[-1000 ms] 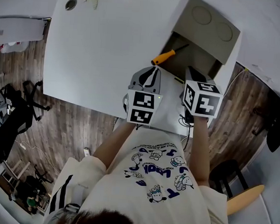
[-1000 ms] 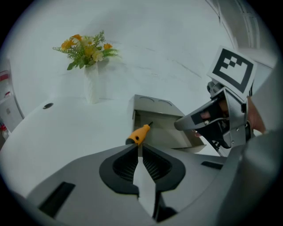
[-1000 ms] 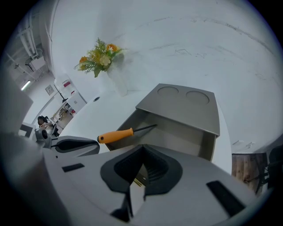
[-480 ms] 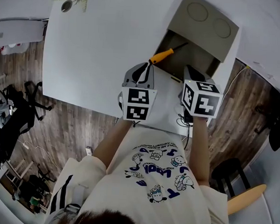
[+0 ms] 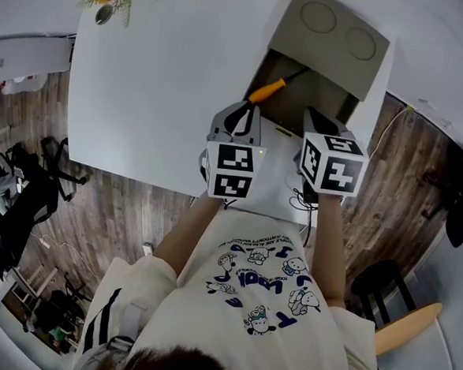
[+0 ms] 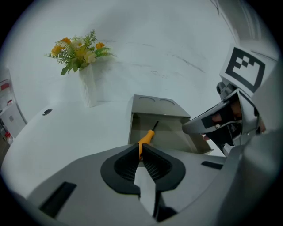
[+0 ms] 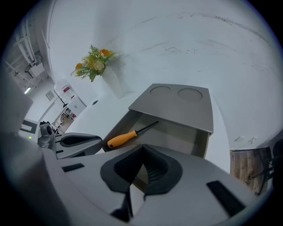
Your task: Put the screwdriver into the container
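Pinches the screwdriver (image 5: 268,90) by the handle end in the left gripper (image 6: 140,148) fingers, shaft angled into the open container (image 5: 336,41) on the worktop (image 5: 160,72). Holds the right gripper (image 7: 143,150) fingers clenched, empty, alongside.

White table (image 5: 167,81), round-cornered. Directly on it: grey open container (image 5: 337,37) at 1 o'clock, reaching the table's edge; white vase of flowers (image 6: 88,86) at 11 o'clock; small dark round spot (image 6: 47,111) just beside the vase.
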